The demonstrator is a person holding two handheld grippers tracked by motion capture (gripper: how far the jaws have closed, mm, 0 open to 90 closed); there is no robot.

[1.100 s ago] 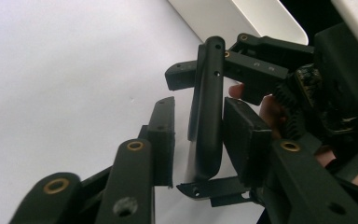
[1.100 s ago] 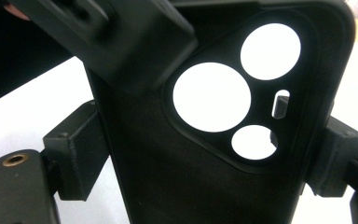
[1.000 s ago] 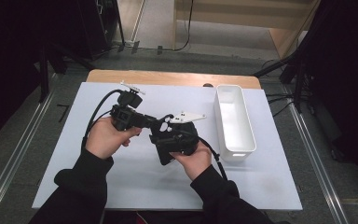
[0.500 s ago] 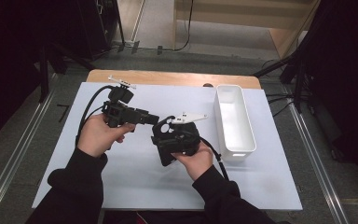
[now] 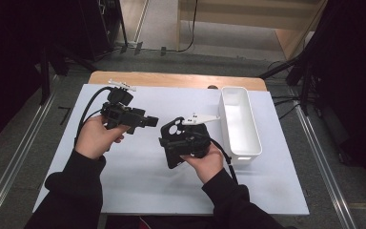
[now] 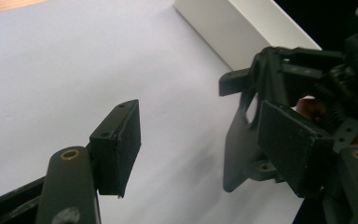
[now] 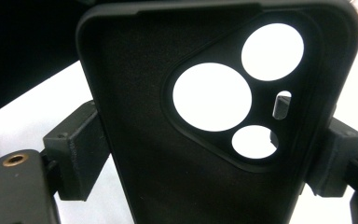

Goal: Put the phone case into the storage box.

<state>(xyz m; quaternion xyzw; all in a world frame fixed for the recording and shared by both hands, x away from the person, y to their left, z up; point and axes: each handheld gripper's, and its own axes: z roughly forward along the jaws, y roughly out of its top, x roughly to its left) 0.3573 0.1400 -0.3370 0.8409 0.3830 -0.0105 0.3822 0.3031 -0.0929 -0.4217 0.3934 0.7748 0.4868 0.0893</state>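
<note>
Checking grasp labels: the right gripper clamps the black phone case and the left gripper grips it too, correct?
Partly. The left gripper is open and off the black phone case, as the left gripper view shows. The right gripper does clamp it.

black phone case [image 7: 168, 140], white bin [image 5: 240, 124]

The worktop [image 5: 138, 186] was covered by a white sheet, with a strip of bare wood showing along its far edge. A long white tray [image 5: 238, 123] stood directly on it near the right edge, running from the far edge toward the near one, its open top facing up. A small dark spot sat at the far edge just beside the tray's far end.
</note>
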